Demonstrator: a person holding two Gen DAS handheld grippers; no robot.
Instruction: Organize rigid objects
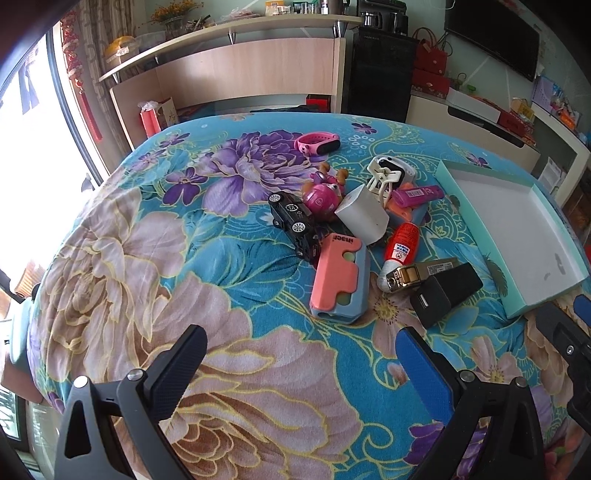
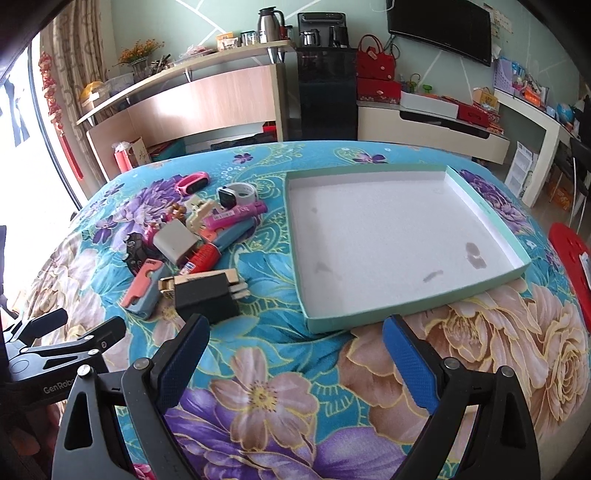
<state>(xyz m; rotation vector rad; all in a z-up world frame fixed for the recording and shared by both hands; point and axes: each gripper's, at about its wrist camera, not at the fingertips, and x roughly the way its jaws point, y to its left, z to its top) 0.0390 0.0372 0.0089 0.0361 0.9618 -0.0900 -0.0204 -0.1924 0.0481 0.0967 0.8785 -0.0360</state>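
Observation:
A pile of small rigid objects lies on the floral blanket: a pink and blue case (image 1: 340,278) (image 2: 142,290), a black toy car (image 1: 295,223), a grey cube (image 1: 364,216) (image 2: 175,242), a red glue bottle (image 1: 400,245) (image 2: 203,256), a black box (image 1: 445,293) (image 2: 207,297), a pink toy (image 1: 323,195) and a pink wristband (image 1: 317,144) (image 2: 192,182). An empty teal-rimmed tray (image 1: 476,240) (image 2: 487,218) lies to the right. My left gripper (image 1: 301,354) is open, short of the pile. My right gripper (image 2: 295,347) is open, near the tray's front edge.
A wooden desk with shelf (image 1: 236,70) and a black cabinet (image 1: 380,70) stand beyond the bed. A TV (image 2: 441,27) hangs on the wall. A red stool (image 2: 570,266) is at the right. The left gripper also shows in the right wrist view (image 2: 79,334).

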